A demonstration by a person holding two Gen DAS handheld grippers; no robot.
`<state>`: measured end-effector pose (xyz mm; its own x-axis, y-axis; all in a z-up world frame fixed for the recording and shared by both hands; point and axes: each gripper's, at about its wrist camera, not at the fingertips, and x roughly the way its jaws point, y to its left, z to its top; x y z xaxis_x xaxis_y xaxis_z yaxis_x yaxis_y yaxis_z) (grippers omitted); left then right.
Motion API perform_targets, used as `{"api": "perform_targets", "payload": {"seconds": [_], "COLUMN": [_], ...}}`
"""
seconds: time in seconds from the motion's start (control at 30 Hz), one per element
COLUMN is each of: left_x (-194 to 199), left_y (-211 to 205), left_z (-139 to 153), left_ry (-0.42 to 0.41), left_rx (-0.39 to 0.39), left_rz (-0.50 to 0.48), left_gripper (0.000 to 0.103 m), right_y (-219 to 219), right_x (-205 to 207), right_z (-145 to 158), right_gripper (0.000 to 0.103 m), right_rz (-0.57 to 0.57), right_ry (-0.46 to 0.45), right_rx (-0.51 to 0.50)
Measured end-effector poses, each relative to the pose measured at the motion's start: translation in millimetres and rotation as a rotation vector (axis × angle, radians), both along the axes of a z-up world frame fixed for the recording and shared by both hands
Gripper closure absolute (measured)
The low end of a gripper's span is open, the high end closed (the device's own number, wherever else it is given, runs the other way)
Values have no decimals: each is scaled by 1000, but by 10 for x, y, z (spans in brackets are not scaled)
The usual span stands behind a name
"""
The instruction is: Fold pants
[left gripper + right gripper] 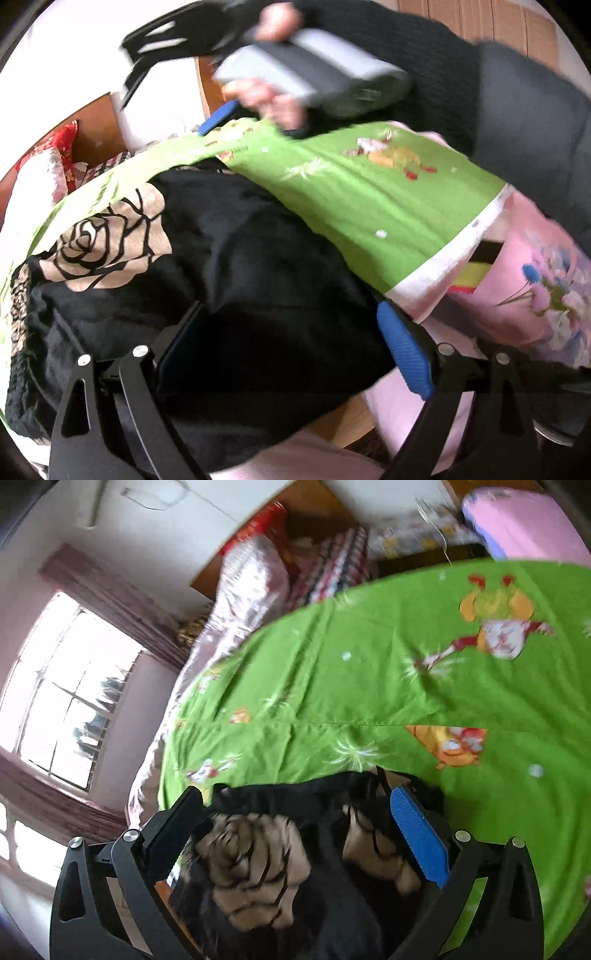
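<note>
Black pants [258, 266] with large beige rose prints outlined in black lay bunched on a bed covered by a green cartoon-print sheet [369, 199]. In the left wrist view the garment spread from the sheet's near edge, where dark fabric hung over the side, back toward the far edge; one rose print [107, 243] faced up on the left part, and a gathered, ribbed-looking band showed at the far left. In the right wrist view the pants [295, 867] were crumpled in folds near the sheet's edge, two rose patches creased. Unfolded, wrinkled, not flat.
</note>
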<state>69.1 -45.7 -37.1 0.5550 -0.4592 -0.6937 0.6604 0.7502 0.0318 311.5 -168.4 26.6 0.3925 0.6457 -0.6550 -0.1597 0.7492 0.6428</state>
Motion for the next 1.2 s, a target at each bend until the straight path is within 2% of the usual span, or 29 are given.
{"api": "perform_targets", "payload": {"seconds": [0.1, 0.2, 0.27, 0.3, 0.33, 0.37, 0.5, 0.57, 0.6, 0.67, 0.7, 0.8, 0.87, 0.93, 0.97, 1.03, 1.13, 1.2], "left_x": [5, 66, 46, -19, -16, -6, -67, -134, -133, -60, 26, 270, 377, 381, 360, 356, 378, 379], "left_y": [75, -3, -82, -124, -108, -89, 26, 255, 390, 728, 942, 1382, 1527, 1570, 1556, 1519, 1477, 1468], "left_z": [95, 14, -78, -105, -95, -85, -4, 161, 240, 353, 385, 313, 202, 117, 106, 93, 82, 76], "left_ry": [-11, 10, 23, -22, -7, 17, 21, 14, 11, 13, 20, 54, 95, 112, 106, 106, 112, 108], "left_rx": [-58, -38, 3, 40, 32, 20, 12, -55, -89, -162, -195, -200, -184, -177, -171, -146, -140, -136], "left_rz": [14, 17, -9, -10, -6, -4, -28, -26, -7, 67, 121, 259, 296, 285, 280, 283, 287, 285], "left_gripper": [10, 10, 11, 11, 11, 11, 12, 12, 11, 11, 11, 11, 11, 13, 13, 13, 13, 13], "right_y": [25, 195, 320, 340, 380, 419, 365, 322, 361, 515, 669, 1139, 1367, 1512, 1517, 1395, 1158, 1127], "right_x": [-248, -386, -335, -305, -320, -249, -49, -58, -122, -222, -279, -388, -386, -261, -212, -26, 142, 201], "right_z": [-25, -217, -472, -552, -545, -572, -550, -423, -318, -193, -163, -258, -356, -538, -603, -605, -636, -637], "right_gripper": [4, 4, 4, 4, 4, 4, 4, 4, 4, 4, 4, 4, 4, 4, 4, 6, 7, 7], "right_rz": [58, 77, 66, 55, 47, 43, -25, -62, -46, 30, 107, 281, 319, 283, 262, 195, 124, 112], "right_ry": [37, 82, 132, 139, 80, 74, 92, 65, 32, 9, 16, 103, 132, 146, 149, 103, 147, 145], "right_rx": [-14, -144, -213, -235, -240, -247, -166, -139, -120, -77, -30, 98, 62, -34, -40, 7, 128, 135]}}
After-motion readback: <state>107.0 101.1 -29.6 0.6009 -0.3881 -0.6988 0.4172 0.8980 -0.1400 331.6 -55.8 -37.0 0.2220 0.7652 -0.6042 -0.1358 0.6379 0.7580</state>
